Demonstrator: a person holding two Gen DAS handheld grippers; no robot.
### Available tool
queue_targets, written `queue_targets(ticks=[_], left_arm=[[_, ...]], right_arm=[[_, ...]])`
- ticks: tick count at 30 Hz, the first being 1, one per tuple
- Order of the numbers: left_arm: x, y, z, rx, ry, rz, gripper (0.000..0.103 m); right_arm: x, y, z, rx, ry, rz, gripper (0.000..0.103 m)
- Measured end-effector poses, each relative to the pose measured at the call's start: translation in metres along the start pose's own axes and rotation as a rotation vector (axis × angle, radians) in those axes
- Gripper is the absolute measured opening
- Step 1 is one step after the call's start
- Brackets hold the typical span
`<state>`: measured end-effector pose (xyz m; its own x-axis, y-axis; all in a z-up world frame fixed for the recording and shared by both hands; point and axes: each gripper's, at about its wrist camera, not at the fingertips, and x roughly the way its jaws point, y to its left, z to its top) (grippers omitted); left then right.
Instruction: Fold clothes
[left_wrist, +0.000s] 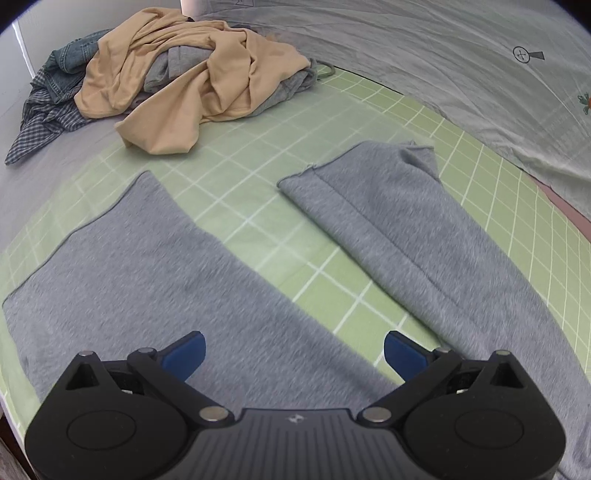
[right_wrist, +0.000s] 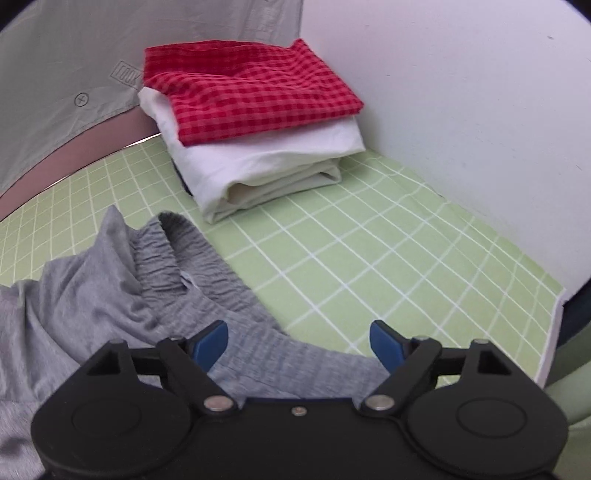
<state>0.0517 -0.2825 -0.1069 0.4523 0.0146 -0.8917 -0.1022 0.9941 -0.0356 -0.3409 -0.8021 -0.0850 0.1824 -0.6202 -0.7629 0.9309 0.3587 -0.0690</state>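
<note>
Across the green grid-patterned mat (left_wrist: 258, 206) lie the grey knit sweatpants (left_wrist: 155, 266), legs spread apart in a V with bare mat showing between them, while the gathered elastic waistband (right_wrist: 192, 258) sits rumpled at the other end, one side turned up. Both tools are released: the left gripper (left_wrist: 294, 350) hangs with its blue-padded jaws spread wide above the crotch of the legs, grasping nothing, and the right gripper (right_wrist: 298, 341) hangs equally wide open over the waistband edge, apparently not yet closed on it.

The likeliest trouble, as I judge it, is a pinch that takes only the top layer of the bunched waistband, so the fold drags crooked; the soft knit could also slide on the mat and skew the legs.

Near the right gripper, a stack of folded laundry, a red checked cloth (right_wrist: 251, 88) on white folded fabric (right_wrist: 266, 166), stands close beyond the waistband and limits room that way. Well beyond the leg cuffs, a heap of unfolded clothes topped by a tan garment (left_wrist: 192, 81) rests on the grey sheet (left_wrist: 424, 55), clear of the working area.
</note>
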Motion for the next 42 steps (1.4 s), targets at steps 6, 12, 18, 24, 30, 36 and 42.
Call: queue_targets(ticks=[6,12,18,24,30,36,42], left_arm=[[0.033,-0.011,0.048,-0.087,0.004,-0.037,0.083],[0.065,-0.015,0.078,-0.155,0.038,-0.044,0.064],[0.063,-0.022,0.087,-0.078,-0.011,-0.061,0.001],[0.017,-0.007,0.081,-0.022,-0.151,-0.060,0.001],[-0.011,0.057,0.051,-0.140,-0.157,-0.002,0.001],[-0.005,0.089,0.024,-0.231,-0.095,0.017,0.001],[0.007,0.067,0.034,-0.219,-0.082,0.000,0.001]], right_arm=[[0.017,0.048,0.028,-0.030,-0.005,0.054,0.085],[0.034,0.076,0.048,-0.003,0.017,0.091,0.085],[0.035,0.089,0.050,-0.004,0.022,0.072,0.085],[0.028,0.093,0.035,-0.034,0.038,0.070,0.085],[0.019,0.094,0.021,-0.050,0.047,0.104,0.085],[0.029,0.109,0.028,-0.095,0.039,0.173,0.085],[0.062,0.125,0.038,-0.143,0.080,0.164,0.082]])
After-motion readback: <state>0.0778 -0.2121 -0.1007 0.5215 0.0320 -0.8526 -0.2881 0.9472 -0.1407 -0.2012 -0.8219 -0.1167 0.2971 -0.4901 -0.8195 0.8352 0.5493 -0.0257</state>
